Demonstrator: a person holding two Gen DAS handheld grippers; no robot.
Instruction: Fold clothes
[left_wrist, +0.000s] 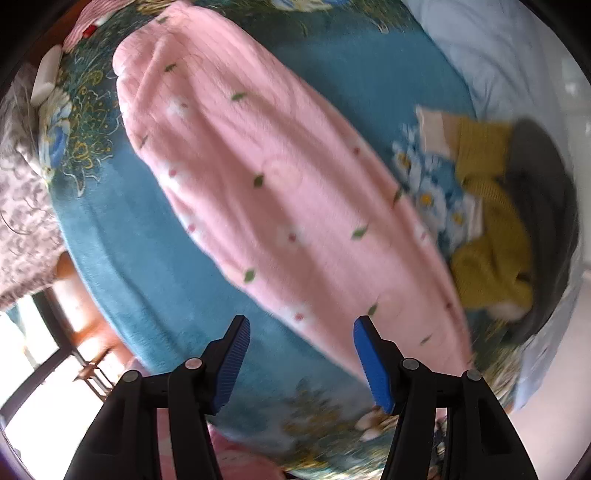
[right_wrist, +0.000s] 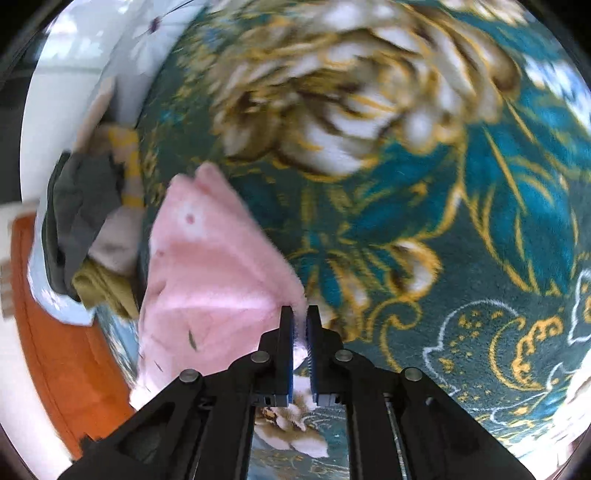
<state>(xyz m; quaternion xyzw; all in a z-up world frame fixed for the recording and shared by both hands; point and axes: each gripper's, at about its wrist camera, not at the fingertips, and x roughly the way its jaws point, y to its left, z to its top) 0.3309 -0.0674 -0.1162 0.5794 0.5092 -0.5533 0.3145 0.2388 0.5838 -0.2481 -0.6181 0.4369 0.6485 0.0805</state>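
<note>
With the right hand-held gripper (right_wrist: 299, 325) pinching a corner of the pink garment (left_wrist: 266, 177) lying diagonally mid-frame on the bed (left_wrist: 122, 236), the open, empty left hand-held gripper (left_wrist: 301, 354) should probably grab its nearer edge to fold evenly.

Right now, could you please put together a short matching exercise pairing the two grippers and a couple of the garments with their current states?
Column one:
1. left gripper
2. right gripper
3. pink garment
4. mustard garment

Column two:
A. crumpled in a pile beside a dark grey garment
B. jaws wide apart, holding nothing
C. laid out long across the teal floral blanket
D. jaws closed on a pink fabric edge

Pairs: 1-B, 2-D, 3-C, 4-A
</note>
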